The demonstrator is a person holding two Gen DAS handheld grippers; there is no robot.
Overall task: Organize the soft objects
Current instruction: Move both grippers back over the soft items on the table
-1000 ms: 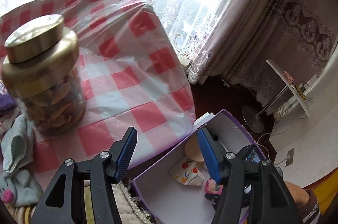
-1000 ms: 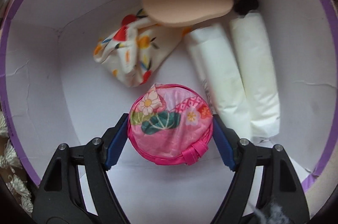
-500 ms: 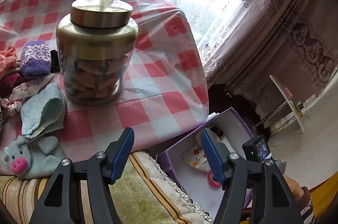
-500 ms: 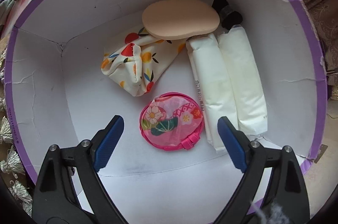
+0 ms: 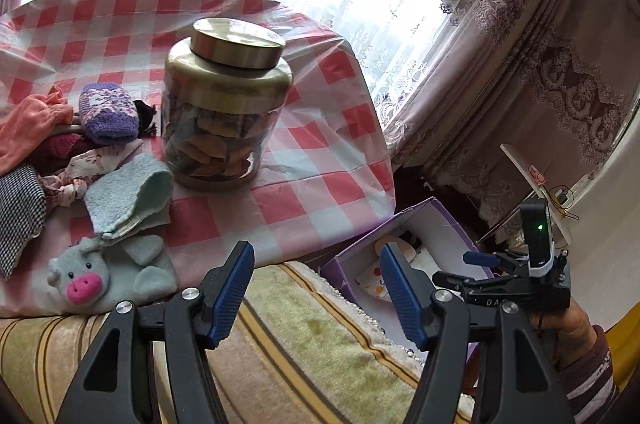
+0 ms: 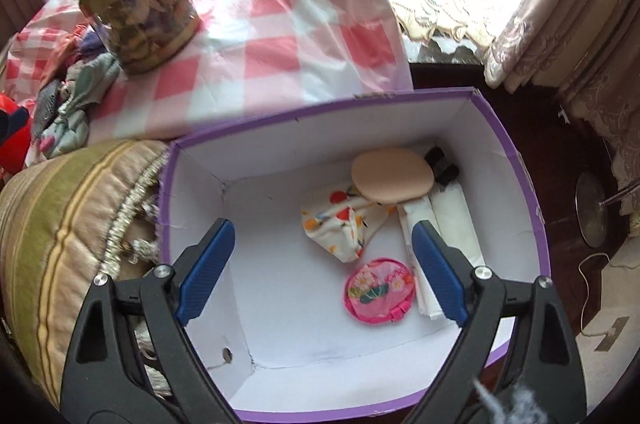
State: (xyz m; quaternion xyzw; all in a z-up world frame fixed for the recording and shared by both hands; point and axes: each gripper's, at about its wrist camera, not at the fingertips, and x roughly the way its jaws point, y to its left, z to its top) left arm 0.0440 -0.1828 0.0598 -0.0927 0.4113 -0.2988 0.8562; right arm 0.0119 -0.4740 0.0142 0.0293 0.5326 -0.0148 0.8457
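A purple box (image 6: 516,159) with white inside stands on the floor beside the sofa; it also shows in the left wrist view (image 5: 440,207). In it lie a round pink floral pouch (image 6: 378,291), a fruit-print cloth (image 6: 340,224), a beige pad (image 6: 392,180) and two white packs (image 6: 452,220). My right gripper (image 6: 320,272) is open and empty above the box. My left gripper (image 5: 316,296) is open and empty over the sofa edge. On the checked table lie a grey pig toy (image 5: 106,274), a light blue sock (image 5: 128,195), a purple knit sock (image 5: 107,113) and an orange cloth (image 5: 28,127).
A glass jar (image 5: 226,103) with a gold lid stands on the checked tablecloth (image 5: 320,159). A striped sofa cushion (image 5: 304,352) lies between table and box. Curtains (image 5: 540,71) and a lamp stand (image 6: 592,209) are at the right.
My right gripper has let go of the pink pouch, opened and risen out of the box. My left gripper view has swung left, bringing the jar and soft things into sight.
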